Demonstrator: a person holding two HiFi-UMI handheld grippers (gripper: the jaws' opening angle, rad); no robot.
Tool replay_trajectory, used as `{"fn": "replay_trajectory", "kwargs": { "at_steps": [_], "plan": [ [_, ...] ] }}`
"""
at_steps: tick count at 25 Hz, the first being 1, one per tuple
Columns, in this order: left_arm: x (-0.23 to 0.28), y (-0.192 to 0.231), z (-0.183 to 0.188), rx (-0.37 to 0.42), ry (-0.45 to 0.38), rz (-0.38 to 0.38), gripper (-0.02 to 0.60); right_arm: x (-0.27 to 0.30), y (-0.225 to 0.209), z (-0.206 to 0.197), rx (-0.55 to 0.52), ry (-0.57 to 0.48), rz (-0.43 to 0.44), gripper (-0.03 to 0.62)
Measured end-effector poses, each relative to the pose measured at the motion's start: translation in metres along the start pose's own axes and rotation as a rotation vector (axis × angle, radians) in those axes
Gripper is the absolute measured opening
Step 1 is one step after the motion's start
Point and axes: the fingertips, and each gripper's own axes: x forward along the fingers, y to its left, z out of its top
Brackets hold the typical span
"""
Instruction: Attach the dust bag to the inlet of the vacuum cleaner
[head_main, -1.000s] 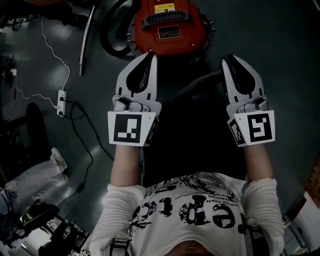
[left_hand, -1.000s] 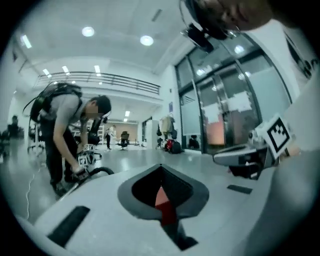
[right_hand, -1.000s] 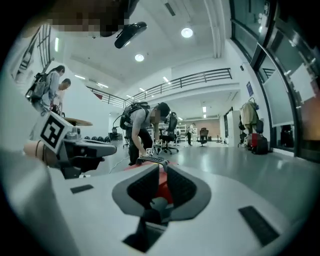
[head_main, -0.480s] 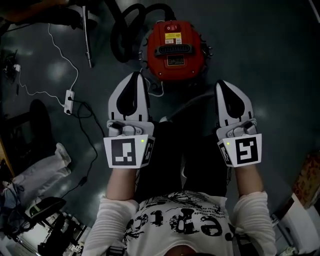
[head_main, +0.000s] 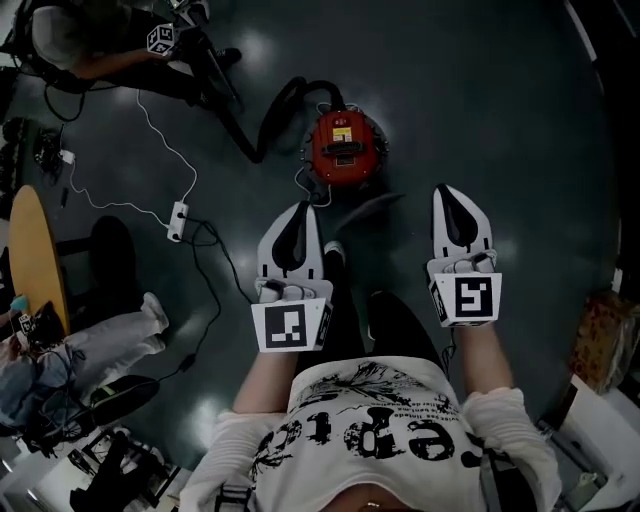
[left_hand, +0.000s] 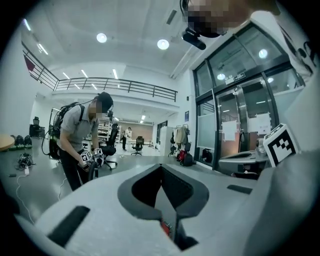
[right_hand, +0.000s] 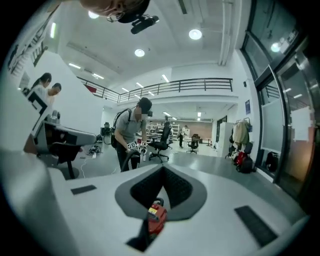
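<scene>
Looking like an open lab hall: grey mezzanine railing (right_hand: 175, 85) running overhead, black swivel chairs (right_hand: 161, 140) standing about, tall glass doors (left_hand: 245, 130) lining one side.

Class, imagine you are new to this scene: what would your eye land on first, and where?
The red vacuum cleaner stands on the dark floor, in the upper middle of the head view. Nearer the camera, the left tongs and right tongs are held side by side, both shut and empty.

The left forearm (head_main: 262, 378) and right forearm (head_main: 487, 360) reach forward side by side, holding the left gripper (head_main: 302, 208) and right gripper (head_main: 446, 191) apart, roughly level, each with jaws closed together, empty.
</scene>
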Motion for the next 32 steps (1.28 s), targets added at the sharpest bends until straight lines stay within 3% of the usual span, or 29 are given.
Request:
{"fn": "replay_trajectory", "kwargs": {
  "at_steps": [2, 5, 9, 15, 25, 32],
  "plan": [
    [-0.025, -0.013, 0.031, 0.002, -0.023, -0.006, 0.005, -0.032, 0.002, 0.024, 0.042, 0.011, 0.014, 0.003],
    [-0.056, -0.026, 0.069, 0.019, -0.064, -0.006, 0.005, -0.067, 0.014, 0.05, 0.019, 0.013, 0.046, 0.002],
    [-0.099, -0.041, 0.096, 0.078, -0.12, 0.024, 0.005, -0.106, 0.036, 0.082, -0.003, -0.048, 0.076, 0.003],
    [-0.147, -0.083, 0.092, 0.098, -0.146, 0.034, 0.005, -0.165, 0.054, 0.093, -0.03, -0.123, 0.123, 0.003],
    [-0.194, -0.111, 0.089, 0.142, -0.17, 0.054, 0.005, -0.219, 0.058, 0.081, -0.042, -0.134, 0.105, 0.002],
    [-0.215, -0.11, 0.08, 0.085, -0.152, 0.07, 0.005, -0.239, 0.067, 0.076, -0.051, -0.123, 0.108, 0.003]
  ]
}}
